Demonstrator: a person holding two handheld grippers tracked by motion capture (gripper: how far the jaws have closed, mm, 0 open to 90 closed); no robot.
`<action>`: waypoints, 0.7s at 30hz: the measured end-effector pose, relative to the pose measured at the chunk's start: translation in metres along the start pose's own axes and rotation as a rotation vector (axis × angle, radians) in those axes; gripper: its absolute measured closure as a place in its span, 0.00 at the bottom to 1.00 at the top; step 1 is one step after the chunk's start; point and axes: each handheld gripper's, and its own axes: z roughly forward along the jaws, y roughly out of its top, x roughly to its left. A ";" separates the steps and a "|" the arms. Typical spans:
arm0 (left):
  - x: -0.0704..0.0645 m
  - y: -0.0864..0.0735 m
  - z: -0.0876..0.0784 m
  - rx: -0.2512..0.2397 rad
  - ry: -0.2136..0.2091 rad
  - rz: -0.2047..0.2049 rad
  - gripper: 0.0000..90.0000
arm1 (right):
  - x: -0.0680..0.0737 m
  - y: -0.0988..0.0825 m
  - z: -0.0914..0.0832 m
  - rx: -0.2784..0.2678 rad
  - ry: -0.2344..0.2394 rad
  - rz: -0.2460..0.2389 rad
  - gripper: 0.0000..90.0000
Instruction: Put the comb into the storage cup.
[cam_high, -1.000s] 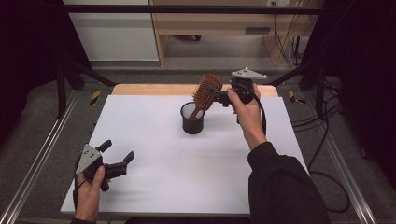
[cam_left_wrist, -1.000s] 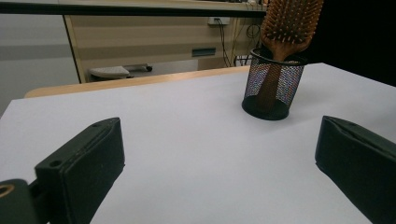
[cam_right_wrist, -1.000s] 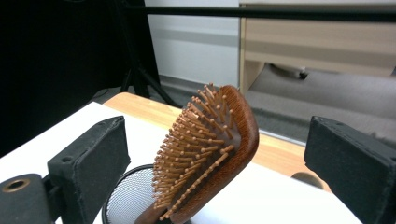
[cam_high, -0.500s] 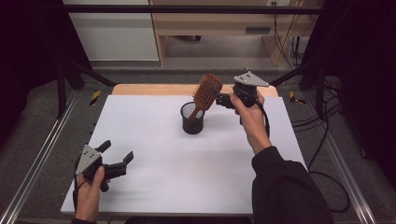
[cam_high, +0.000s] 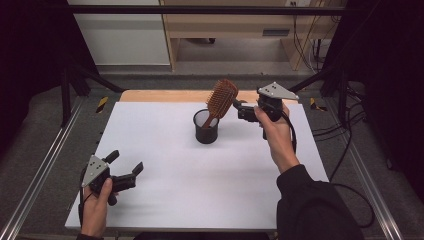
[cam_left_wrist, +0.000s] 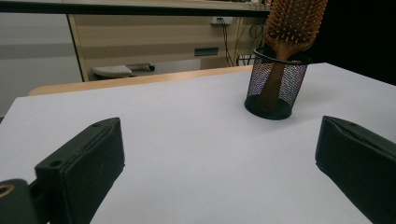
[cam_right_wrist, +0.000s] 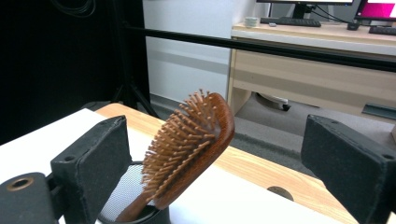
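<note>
A wooden hairbrush (cam_high: 222, 97) stands handle-down in a black mesh cup (cam_high: 206, 127) at the far middle of the white table (cam_high: 210, 195), its bristled head leaning right. Just right of the brush head my right gripper (cam_high: 239, 109) is open and holds nothing. In the right gripper view the brush (cam_right_wrist: 191, 140) and the cup (cam_right_wrist: 130, 212) lie ahead between the wide-apart jaws. Near the front left corner my left gripper (cam_high: 126, 163) is open and empty, low over the table. The left gripper view shows the cup (cam_left_wrist: 275, 88) and the brush (cam_left_wrist: 292, 23) far off.
A wooden strip (cam_high: 165, 96) runs along the table's far edge. Metal rails (cam_high: 45, 165) flank both sides. Beyond the table stand a pale wooden desk (cam_high: 240, 25) and a white cabinet (cam_high: 120, 35). Cables (cam_high: 345, 130) trail on the right.
My right gripper has drawn back a little to the right and toward the person, away from the brush head. The brush stays in the cup. The left gripper has not moved.
</note>
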 end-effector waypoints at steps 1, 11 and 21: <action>0.000 0.000 0.000 0.002 0.001 0.001 0.02 | 0.001 0.000 -0.002 -0.006 0.006 0.003 0.07; 0.002 -0.001 -0.001 0.003 0.009 -0.005 0.02 | -0.005 0.004 -0.023 -0.050 0.012 0.034 0.02; 0.006 0.000 -0.005 -0.018 -0.003 -0.015 0.02 | -0.012 0.003 -0.044 -0.084 -0.009 0.023 0.03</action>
